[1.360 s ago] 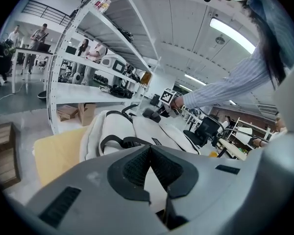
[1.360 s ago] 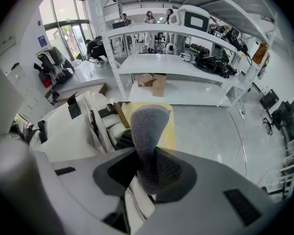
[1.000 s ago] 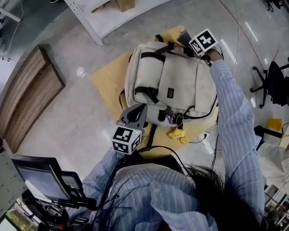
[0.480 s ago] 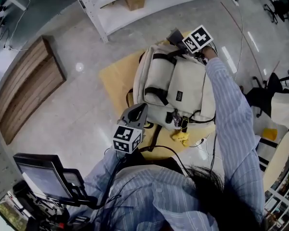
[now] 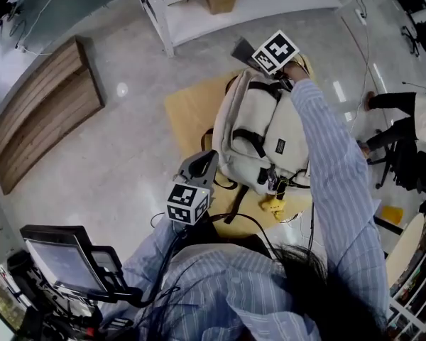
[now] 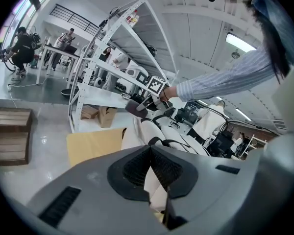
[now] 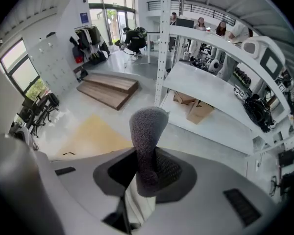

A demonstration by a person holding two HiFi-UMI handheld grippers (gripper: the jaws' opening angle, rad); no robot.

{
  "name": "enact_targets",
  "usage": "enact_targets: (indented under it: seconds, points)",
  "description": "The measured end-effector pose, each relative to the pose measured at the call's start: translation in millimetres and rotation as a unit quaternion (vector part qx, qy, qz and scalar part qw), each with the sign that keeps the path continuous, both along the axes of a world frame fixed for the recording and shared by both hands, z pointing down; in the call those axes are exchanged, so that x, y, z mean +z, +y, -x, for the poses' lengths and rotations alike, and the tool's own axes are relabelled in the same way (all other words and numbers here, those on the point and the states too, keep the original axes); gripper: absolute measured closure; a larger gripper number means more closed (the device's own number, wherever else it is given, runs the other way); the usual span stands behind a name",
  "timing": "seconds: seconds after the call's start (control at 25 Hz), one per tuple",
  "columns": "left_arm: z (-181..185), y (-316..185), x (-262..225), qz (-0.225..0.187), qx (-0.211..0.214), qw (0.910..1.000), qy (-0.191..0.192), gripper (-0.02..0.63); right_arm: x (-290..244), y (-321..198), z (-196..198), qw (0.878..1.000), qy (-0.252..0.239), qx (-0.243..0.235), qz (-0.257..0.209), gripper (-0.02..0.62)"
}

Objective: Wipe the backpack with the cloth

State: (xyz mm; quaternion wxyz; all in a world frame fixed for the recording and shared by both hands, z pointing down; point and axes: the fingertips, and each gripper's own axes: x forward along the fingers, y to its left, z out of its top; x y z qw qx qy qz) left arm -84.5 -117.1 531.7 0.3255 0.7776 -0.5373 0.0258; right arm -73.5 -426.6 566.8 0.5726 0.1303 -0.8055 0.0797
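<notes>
Clamping grey cloth (image 7: 147,126), right gripper (image 7: 145,166) beside cream black-strapped backpack (image 5: 263,137); left gripper (image 6: 151,155) closed.

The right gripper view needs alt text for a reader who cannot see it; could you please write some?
The right tool is shut on a grey cloth that sticks up between its jaws. Beyond it lie a yellow mat, a low wooden platform and white shelving holding cardboard boxes.

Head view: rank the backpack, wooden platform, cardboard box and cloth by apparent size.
1. Backpack and wooden platform: too alike to rank.
2. Cardboard box.
3. Cloth, only partly showing, and not much smaller than the box.
</notes>
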Motion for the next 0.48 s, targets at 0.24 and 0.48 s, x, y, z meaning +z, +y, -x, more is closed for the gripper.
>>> enact_targets:
  seconds: [0.24, 0.48]
  points:
    - [11, 6, 8, -0.001, -0.012, 0.9999, -0.001, 0.601, -8, 10, 42, 0.999, -0.038, -0.021, -0.005, 0.502]
    - [16, 7, 12, -0.004, -0.023, 0.9997, 0.000, 0.601, 22, 43, 62, 0.998, -0.045, 0.011, 0.046, 0.502]
